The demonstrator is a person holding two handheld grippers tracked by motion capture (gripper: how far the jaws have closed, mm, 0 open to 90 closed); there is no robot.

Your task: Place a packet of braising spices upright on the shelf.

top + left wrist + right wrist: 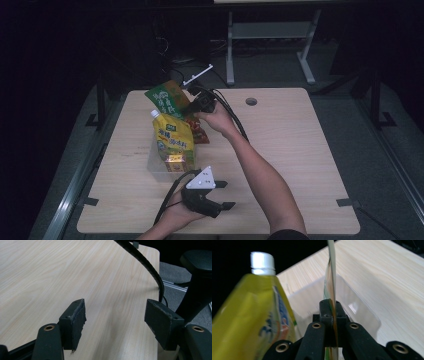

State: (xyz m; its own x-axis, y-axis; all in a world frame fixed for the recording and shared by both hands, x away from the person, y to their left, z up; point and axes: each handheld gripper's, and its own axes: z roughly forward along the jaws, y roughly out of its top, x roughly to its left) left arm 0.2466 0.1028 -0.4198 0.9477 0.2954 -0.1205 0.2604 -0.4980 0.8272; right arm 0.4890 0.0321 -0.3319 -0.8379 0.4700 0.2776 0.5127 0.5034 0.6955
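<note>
My right gripper (194, 104) is shut on a green snack packet (167, 97) and holds it in the air above the far end of a clear plastic container (156, 167). In the right gripper view the packet (331, 275) shows edge-on, pinched between the jaws of the right gripper (331, 307). A yellow spout pouch (173, 137) with a white cap (262, 263) stands in the container (355, 307), next to a small yellow box (175, 161) and a red packet (198, 130). My left gripper (225, 194) stands open near the table's front edge, its pads (77, 320) over bare wood.
The wooden table (290, 145) has bare room at its right half and a cable hole (251, 101) at the back. A black cable (146, 263) runs off the table's edge past the left gripper. Dark floor and a desk frame (270, 35) lie beyond.
</note>
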